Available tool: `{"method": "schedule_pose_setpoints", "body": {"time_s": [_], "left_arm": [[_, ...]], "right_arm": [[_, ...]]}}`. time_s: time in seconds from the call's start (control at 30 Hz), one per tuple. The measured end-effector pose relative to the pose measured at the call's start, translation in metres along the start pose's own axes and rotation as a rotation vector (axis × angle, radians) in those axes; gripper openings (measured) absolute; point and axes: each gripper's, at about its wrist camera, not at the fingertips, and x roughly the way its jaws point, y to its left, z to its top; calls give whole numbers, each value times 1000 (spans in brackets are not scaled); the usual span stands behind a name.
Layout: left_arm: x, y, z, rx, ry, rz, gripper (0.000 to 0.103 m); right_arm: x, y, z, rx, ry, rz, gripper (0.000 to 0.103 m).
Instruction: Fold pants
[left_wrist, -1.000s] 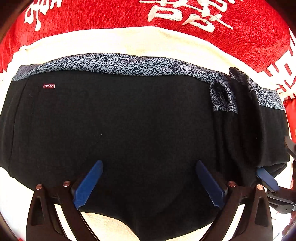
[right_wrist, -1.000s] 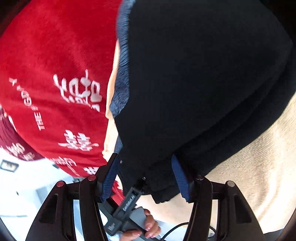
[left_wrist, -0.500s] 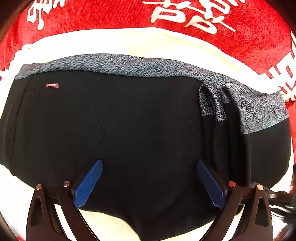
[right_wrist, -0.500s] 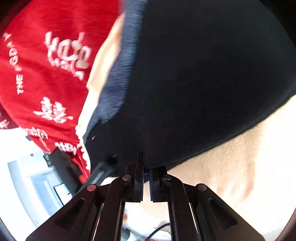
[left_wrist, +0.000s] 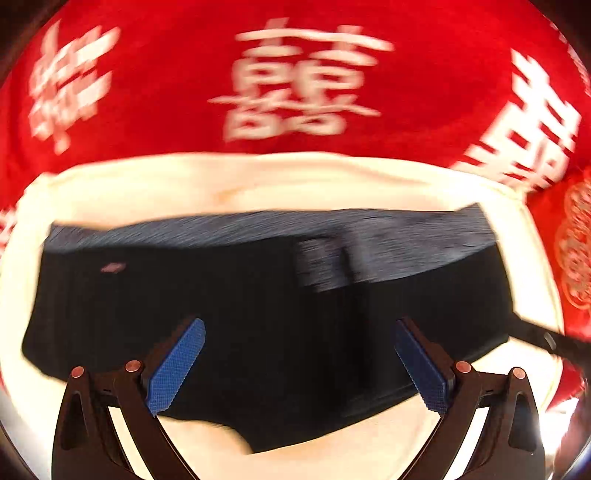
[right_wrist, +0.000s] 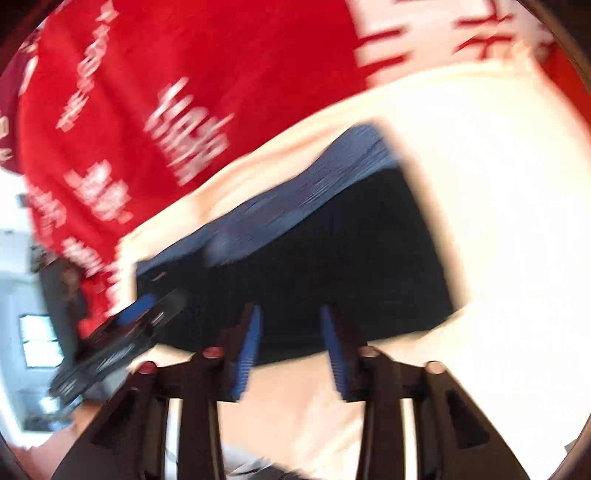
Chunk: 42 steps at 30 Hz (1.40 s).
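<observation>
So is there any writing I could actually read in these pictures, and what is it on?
Red blanket: large white "囍" characters, blurred.
Red blanket, right view: smaller white lettering, too blurred to read.
Black pants: small reddish tag, too blurred to read.
Nothing else carries text.

Both wrist views are smeared by motion blur. On the black pants (left_wrist: 258, 314) the small label (left_wrist: 112, 267) is an unreadable pink smudge, the grey waistband (left_wrist: 388, 236) pattern is streaked, and the white characters on the red cloth (left_wrist: 166, 92) cannot be read. In the right wrist view the left gripper (right_wrist: 122, 332) is a blurred dark shape, partly cut by the picture's left side.
</observation>
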Motion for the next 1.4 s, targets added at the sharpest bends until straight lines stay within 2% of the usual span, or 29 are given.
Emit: {"method": "schedule_pose_setpoints", "body": {"time_s": [0.1,0.17,0.23,0.3,0.37,0.43,0.5,0.53,0.6,0.73,0.77,0.87,0.9,1.1,1.2,1.3,1.33,1.37,1.4], "left_arm": [[12,-36,12,16,-12,-61,102],[23,-55,20,35,-17,-87,102],[46,-65,18,35,29,-39,102],[76,-59,4,20,126,32,102],[74,-59,-9,74,43,36,102],[70,-60,-16,109,48,64,102],[69,-47,-16,39,76,46,102],[70,-34,-17,-38,100,21,102],[64,-13,-19,-136,108,28,102],[36,9,-30,-177,82,62,102],[30,14,-33,-186,80,66,102],[17,31,-45,-200,86,100,102],[13,37,-48,-206,91,113,102],[-3,83,-65,-254,109,153,102],[-12,106,-72,-283,89,174,102],[-20,134,-73,-310,46,207,102],[-21,145,-71,-316,30,224,102],[-21,157,-67,-326,17,244,102],[-19,168,-64,-343,4,258,102]], "right_arm": [[13,-11,25,9,2,-6,10],[33,-17,32,27,49,20,10],[50,-26,27,89,95,72,10],[53,-31,16,125,106,119,10],[51,-29,9,104,105,112,10],[52,-24,7,56,112,93,10],[52,-21,9,11,130,74,10],[53,-17,11,1,144,69,10],[53,-11,16,-7,176,59,10],[48,10,11,-104,206,10,11],[48,20,7,-140,207,-1,18],[54,50,-5,-215,197,-22,49],[56,61,-10,-242,191,-30,51],[92,122,-35,-333,260,-23,51],[91,159,-38,-418,199,-21,51],[101,194,-28,-458,190,55,50],[109,203,-22,-444,211,97,47],[120,212,-13,-415,235,149,35],[134,220,-7,-387,251,181,27]]}}
